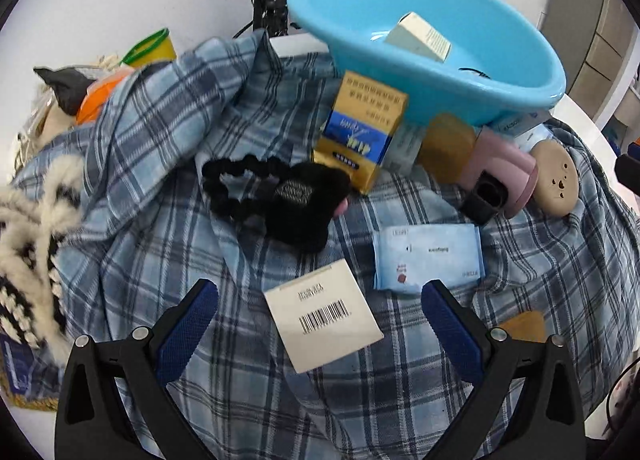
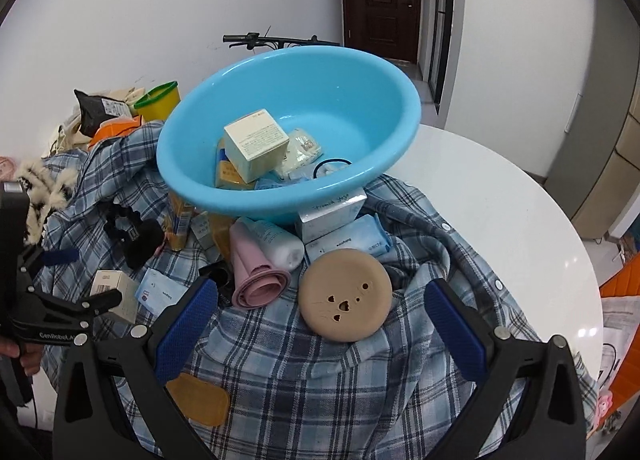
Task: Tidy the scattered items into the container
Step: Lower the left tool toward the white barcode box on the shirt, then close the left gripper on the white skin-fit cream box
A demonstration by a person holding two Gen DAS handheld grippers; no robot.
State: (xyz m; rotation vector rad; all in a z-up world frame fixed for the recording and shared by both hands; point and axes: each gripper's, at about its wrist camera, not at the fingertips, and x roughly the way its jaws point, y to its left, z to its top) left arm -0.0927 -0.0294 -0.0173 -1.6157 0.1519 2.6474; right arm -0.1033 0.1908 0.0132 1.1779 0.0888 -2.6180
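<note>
Fingers on both sides are spread wide with nothing between them. My left fingers (image 1: 320, 324) hang just over a white box with a barcode (image 1: 323, 322) lying on the plaid shirt (image 1: 400, 400); my right fingers (image 2: 320, 324) sit just short of a round tan disc (image 2: 345, 294) that's propped at a tilt on the same shirt.

Blue basin (image 2: 360, 100) is beyond all that, perched tilted on the pile. It already has a cream box (image 2: 256, 144), a clear packet (image 2: 302, 152) and a black hair tie (image 2: 332, 165) in it.

Still lying out on the shirt: a yellow and blue box (image 1: 360, 132), a black scrunchie (image 1: 276, 196), a pale blue wipes pack (image 1: 428, 260), a pink roll (image 2: 258, 272) and a white bottle (image 2: 276, 242), all crowded near the basin's base. White round worktop (image 2: 520, 240) shows off to the right.
</note>
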